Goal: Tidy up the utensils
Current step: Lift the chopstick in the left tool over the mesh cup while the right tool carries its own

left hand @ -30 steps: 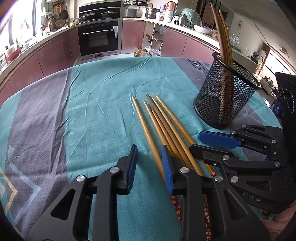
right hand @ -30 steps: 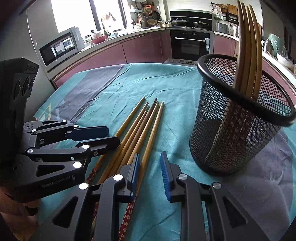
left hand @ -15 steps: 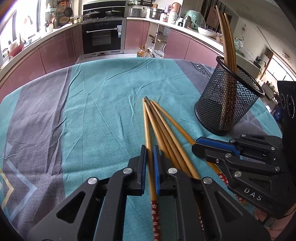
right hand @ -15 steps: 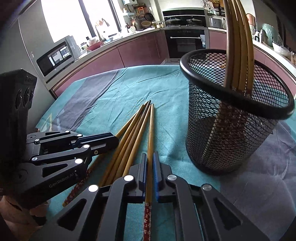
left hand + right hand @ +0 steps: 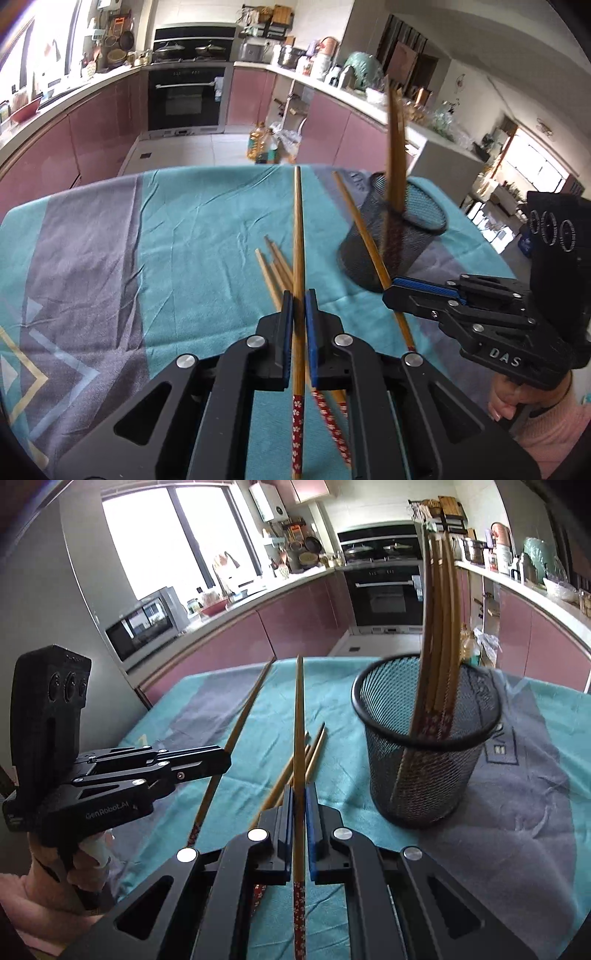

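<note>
My left gripper (image 5: 298, 293) is shut on a wooden chopstick (image 5: 297, 229) with a red flowered end, held up off the cloth and pointing away. My right gripper (image 5: 299, 794) is shut on another chopstick (image 5: 299, 716), also raised. In each view the other gripper shows at the side with its own stick: the right gripper (image 5: 389, 290) and the left gripper (image 5: 226, 761). Several loose chopsticks (image 5: 275, 269) (image 5: 314, 749) lie on the tablecloth beneath. A black mesh cup (image 5: 424, 775) (image 5: 395, 240) stands to the right with several chopsticks (image 5: 439, 627) upright in it.
The table wears a teal and grey cloth (image 5: 184, 240); its far edge drops to the kitchen floor. Pink cabinets and an oven (image 5: 188, 99) line the back. A hand (image 5: 506, 398) in a pink sleeve grips the right tool.
Both grippers went from open to shut, each on one chopstick from the pile, then lifted it, so both sticks now hang above the cloth. The cup looks farther off.
</note>
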